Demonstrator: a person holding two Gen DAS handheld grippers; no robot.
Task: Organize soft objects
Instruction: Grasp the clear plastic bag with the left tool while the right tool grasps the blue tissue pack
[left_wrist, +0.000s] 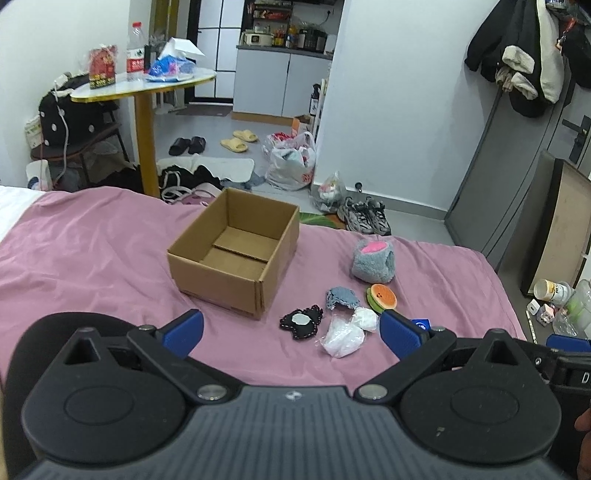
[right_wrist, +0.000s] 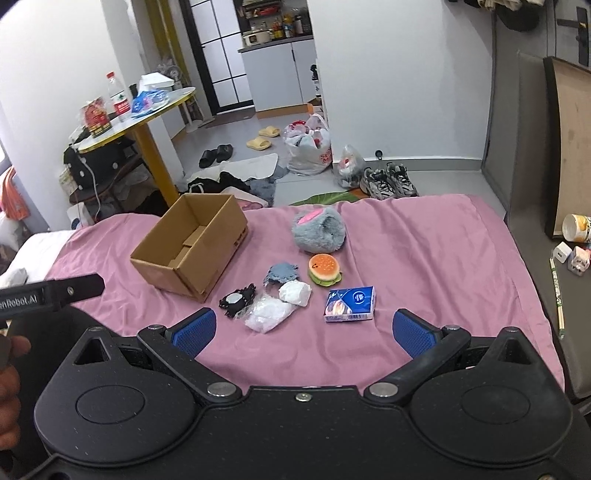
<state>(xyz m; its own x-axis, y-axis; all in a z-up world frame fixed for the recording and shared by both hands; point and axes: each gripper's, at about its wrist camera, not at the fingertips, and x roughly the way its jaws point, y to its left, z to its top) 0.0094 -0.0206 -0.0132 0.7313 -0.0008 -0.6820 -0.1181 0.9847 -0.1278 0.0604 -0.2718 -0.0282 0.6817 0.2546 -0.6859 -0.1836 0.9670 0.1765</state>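
Both hand-held grippers, left (left_wrist: 291, 334) and right (right_wrist: 303, 330), spread wide, empty, over pink bedsheet (right_wrist: 406, 258). Just ahead: tissue pack (right_wrist: 350, 304), white bagged wad (right_wrist: 269, 314), black lace patch (right_wrist: 236, 300), white lump (right_wrist: 294, 292), blue-grey cloth scrap (right_wrist: 281, 273), burger toy (right_wrist: 324, 268). Farther: grey plush (right_wrist: 319, 234), open cardboard box (right_wrist: 188, 245) left of cluster, empty.

The open cardboard box (right_wrist: 190, 245) stands alone on the pink sheet (right_wrist: 424, 258), bare cloth around it. To its right, the burger toy (right_wrist: 324, 269), denim scrap (right_wrist: 280, 273) and plastic bag (right_wrist: 271, 314) crowd together, touching.
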